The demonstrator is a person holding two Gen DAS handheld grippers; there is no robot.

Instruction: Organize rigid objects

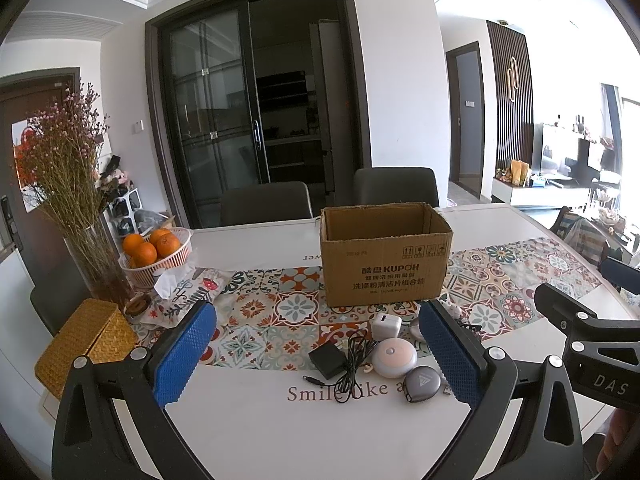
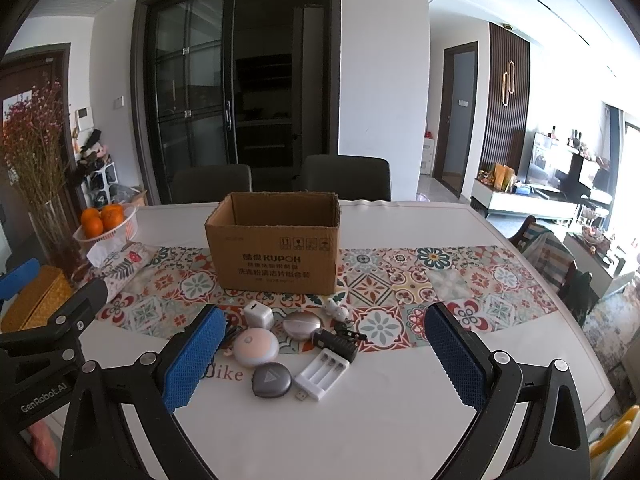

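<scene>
An open empty cardboard box (image 1: 384, 256) (image 2: 276, 252) stands on the patterned runner. In front of it lie small objects: a black adapter with cable (image 1: 328, 360), a white plug cube (image 1: 386, 326) (image 2: 258, 314), a round white-pink device (image 1: 394, 356) (image 2: 256, 346), a grey rounded device (image 1: 422, 382) (image 2: 271, 378), a silver oval case (image 2: 302, 324), a white battery charger (image 2: 322, 372) and a black charger (image 2: 336, 342). My left gripper (image 1: 320, 356) is open and empty above the table before them. My right gripper (image 2: 324, 352) is open and empty too.
At the left stand a vase of dried flowers (image 1: 80, 200), a basket of oranges (image 1: 156, 256), a tissue pouch (image 1: 188, 292) and a woven yellow box (image 1: 84, 344). Two dark chairs (image 1: 266, 204) stand behind the table. The table edge (image 2: 560, 312) curves at the right.
</scene>
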